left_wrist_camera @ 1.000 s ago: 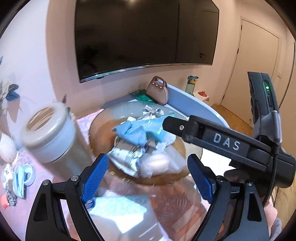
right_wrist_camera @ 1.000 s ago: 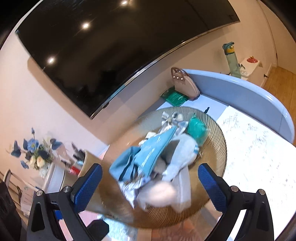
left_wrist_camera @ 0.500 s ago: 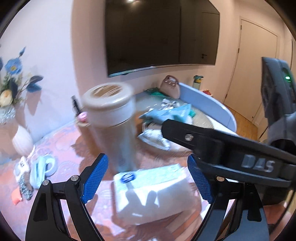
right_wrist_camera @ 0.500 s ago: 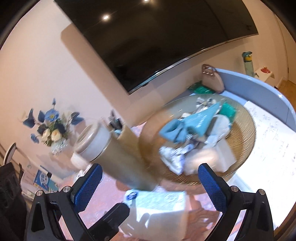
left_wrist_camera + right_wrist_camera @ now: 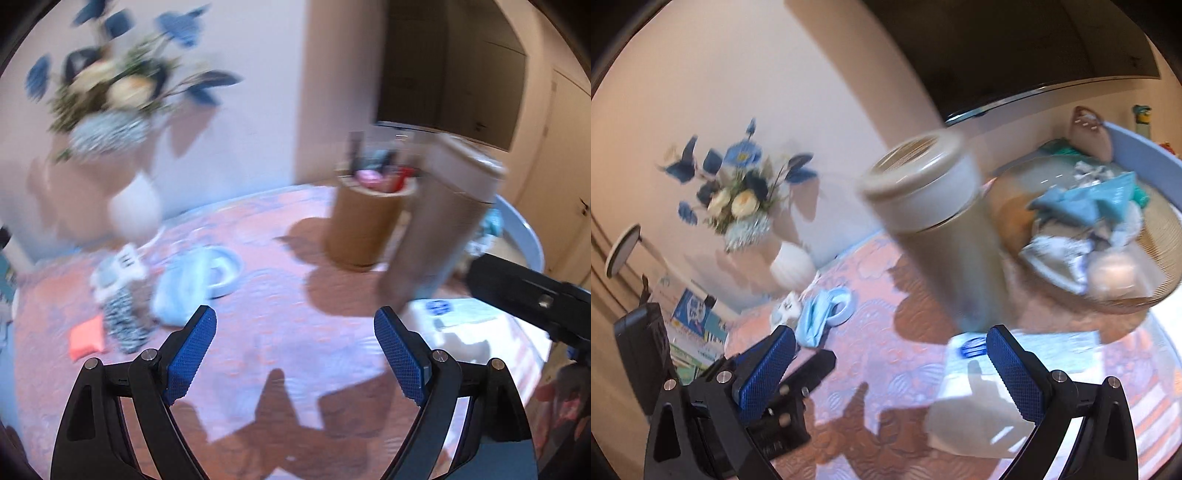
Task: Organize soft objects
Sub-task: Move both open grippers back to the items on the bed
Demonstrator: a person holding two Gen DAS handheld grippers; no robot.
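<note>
Both views are motion-blurred. My left gripper (image 5: 295, 350) is open and empty above the pink patterned table. Ahead to its left lie a light blue soft cloth (image 5: 181, 288), a zebra-striped soft item (image 5: 123, 317) and an orange piece (image 5: 85, 338). My right gripper (image 5: 890, 362) is open and empty; the blue cloth (image 5: 814, 317) lies beyond its left finger. A wire basket (image 5: 1145, 295) at the right holds a pile of soft items (image 5: 1082, 218). A white tissue pack (image 5: 1004, 373) lies just beyond the right gripper and also shows in the left wrist view (image 5: 461, 325).
A tall beige canister (image 5: 945, 229) stands mid-table, also in the left view (image 5: 439, 229). A cardboard pen holder (image 5: 369, 218) stands behind it. A white vase with blue flowers (image 5: 792, 264) is at the back left. A blue tape ring (image 5: 225, 266) lies by the cloth.
Both grippers have swung left, away from the basket. The vase and the small soft items at the left have come into view. Both stay open and empty.
</note>
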